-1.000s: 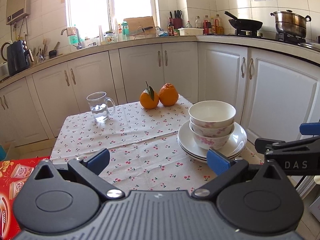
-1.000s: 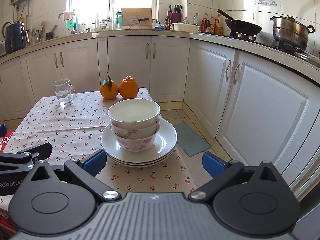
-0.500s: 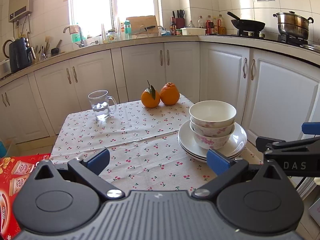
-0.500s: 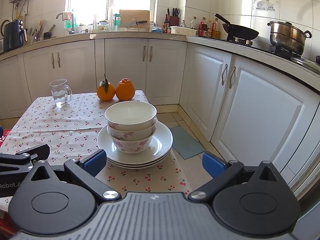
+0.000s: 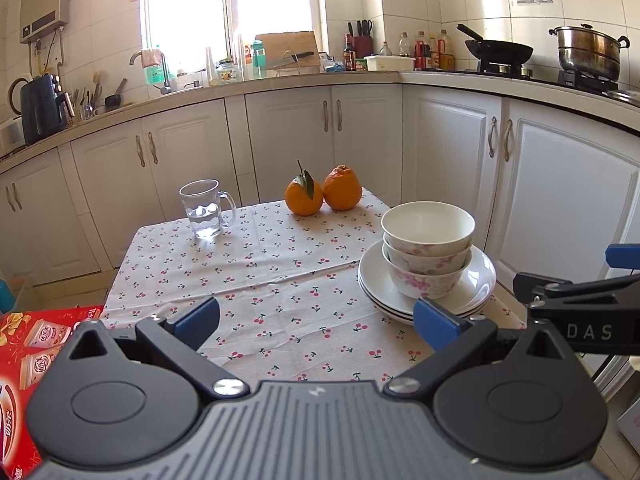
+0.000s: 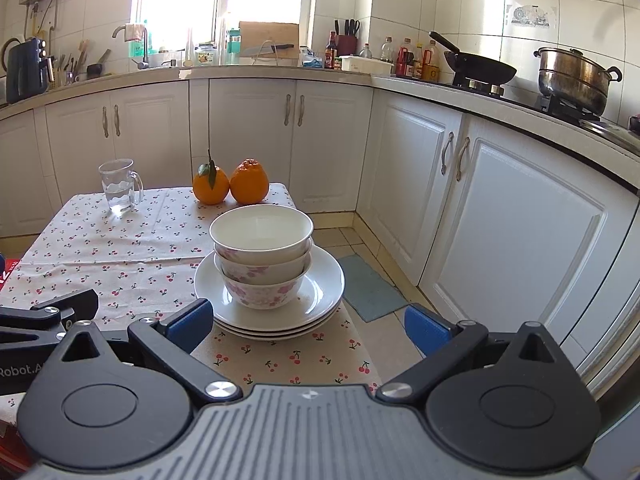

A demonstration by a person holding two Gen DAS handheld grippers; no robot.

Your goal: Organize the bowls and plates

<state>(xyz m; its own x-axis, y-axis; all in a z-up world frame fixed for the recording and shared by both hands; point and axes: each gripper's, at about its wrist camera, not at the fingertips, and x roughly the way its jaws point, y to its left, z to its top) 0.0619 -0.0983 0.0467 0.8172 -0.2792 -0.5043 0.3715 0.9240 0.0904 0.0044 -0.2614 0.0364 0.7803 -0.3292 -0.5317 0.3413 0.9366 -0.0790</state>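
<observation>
Three nested bowls [image 5: 427, 252] [image 6: 262, 254], white with pink flowers, stand on a stack of white plates [image 5: 478, 280] [image 6: 324, 284] at the right edge of the cherry-print table [image 5: 260, 272] [image 6: 100, 248]. My left gripper [image 5: 316, 318] hovers open above the table's near side, left of the stack, with nothing between its fingers. Held open as well, my right gripper [image 6: 306, 320] sits just in front of the plates, its left fingertip [image 6: 188, 320] near the plate rim and empty. The right gripper's side also shows at the far right of the left wrist view.
Behind the crockery, a glass mug [image 5: 204, 208] [image 6: 118, 186] with water and two oranges [image 5: 322, 194] [image 6: 230, 182] rest on the table. White cabinets [image 6: 500, 208] close the right side, over a floor mat [image 6: 372, 288]. A red box [image 5: 24, 360] lies left of the table.
Both grippers drew back and rose slightly, so the stack sits a little farther off and lower in view. The jaws stayed open, and nothing on the table moved.
</observation>
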